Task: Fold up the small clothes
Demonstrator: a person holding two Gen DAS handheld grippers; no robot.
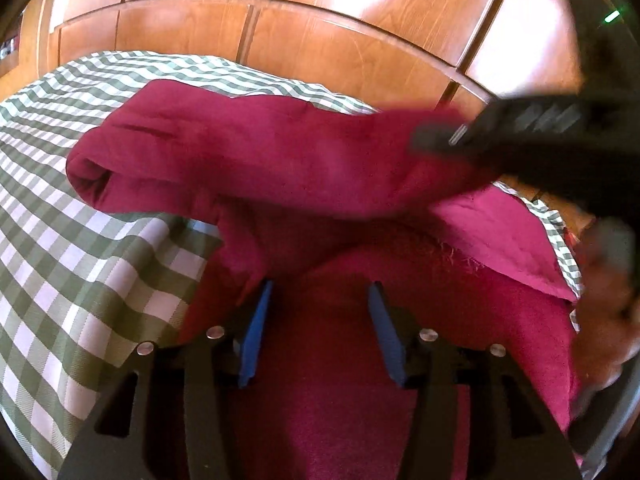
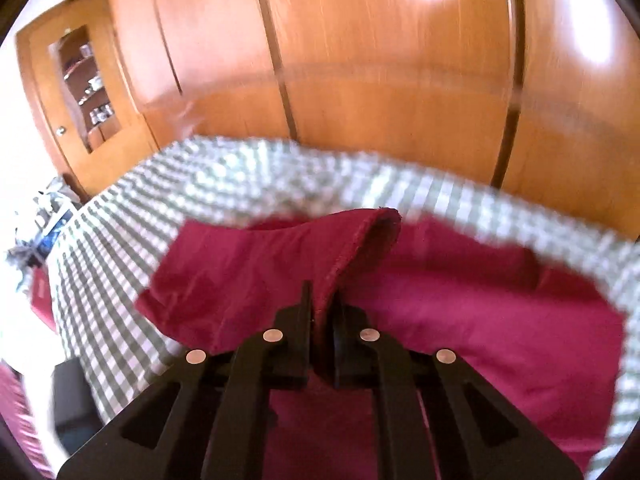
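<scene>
A magenta garment (image 1: 260, 160) lies crumpled on a green-and-white checked cloth (image 1: 80, 260). My left gripper (image 1: 320, 286) hovers low over its near part, blue pads (image 1: 256, 328) apart, with fabric lying flat under the gap and not pinched. My right gripper (image 1: 436, 140) reaches in from the upper right, blurred, holding a raised part of the garment. In the right wrist view the right gripper (image 2: 323, 296) is shut on a hemmed edge of the garment (image 2: 480, 300), which stands up in a fold beyond the fingertips. The rest spreads over the checked cloth (image 2: 240, 176).
Glossy wooden wardrobe doors (image 1: 320, 40) stand close behind the covered surface. A wooden cabinet with a glass door (image 2: 80, 92) is at the far left. A blurred hand (image 1: 608, 280) shows at the right edge. Clutter and a dark box (image 2: 70, 392) sit by the left side.
</scene>
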